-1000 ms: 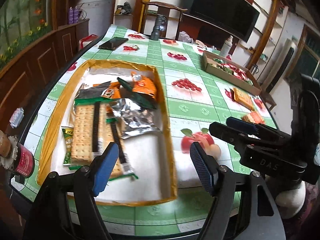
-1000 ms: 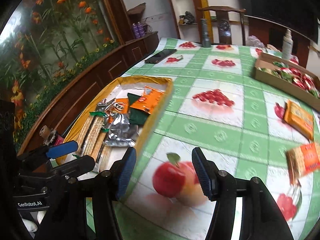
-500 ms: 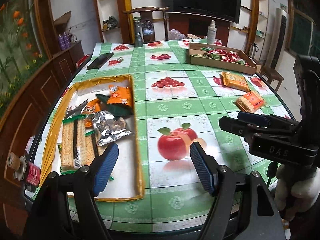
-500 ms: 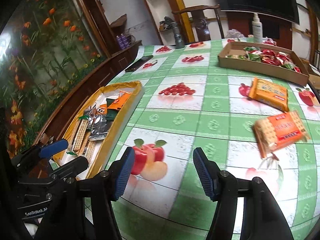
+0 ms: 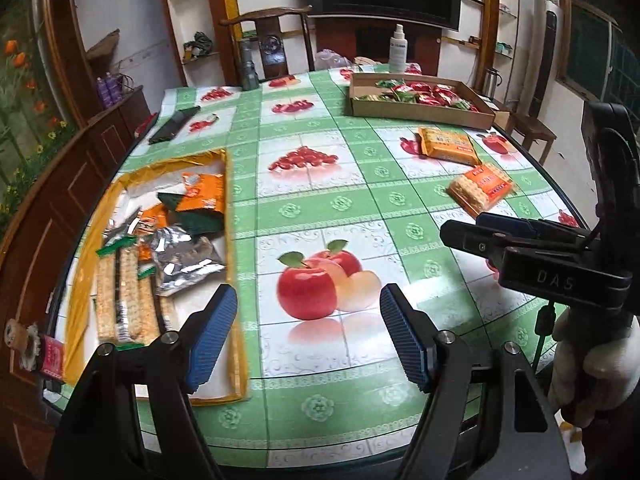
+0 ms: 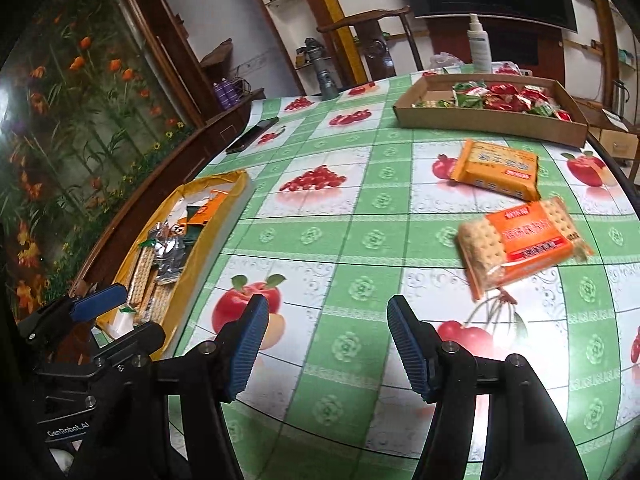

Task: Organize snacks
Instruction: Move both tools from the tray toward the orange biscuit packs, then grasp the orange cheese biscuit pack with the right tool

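A green fruit-print tablecloth (image 5: 320, 208) carries a yellow-rimmed tray (image 5: 80, 288) of crackers and foil packets on the left and a cardboard box (image 6: 480, 120) of red and green sweets at the far right. Between them, nearer the box, lie a cracker packet (image 6: 520, 244) and an orange biscuit pack (image 6: 496, 168), well apart from the tray. The left gripper (image 5: 308, 336) and right gripper (image 6: 324, 344) both hover above the cloth with jaws spread, holding nothing.

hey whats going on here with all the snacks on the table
A person is sorting snacks with a pair of handheld tongs. Both the left tongs and the right tongs are open and empty, held over the table. The yellow tray already holds cracker sleeves and foil packets. Two orange cracker packs lie loose on the cloth, the nearer one ahead of the right tongs. A cardboard box of red and green sweets sits further back.
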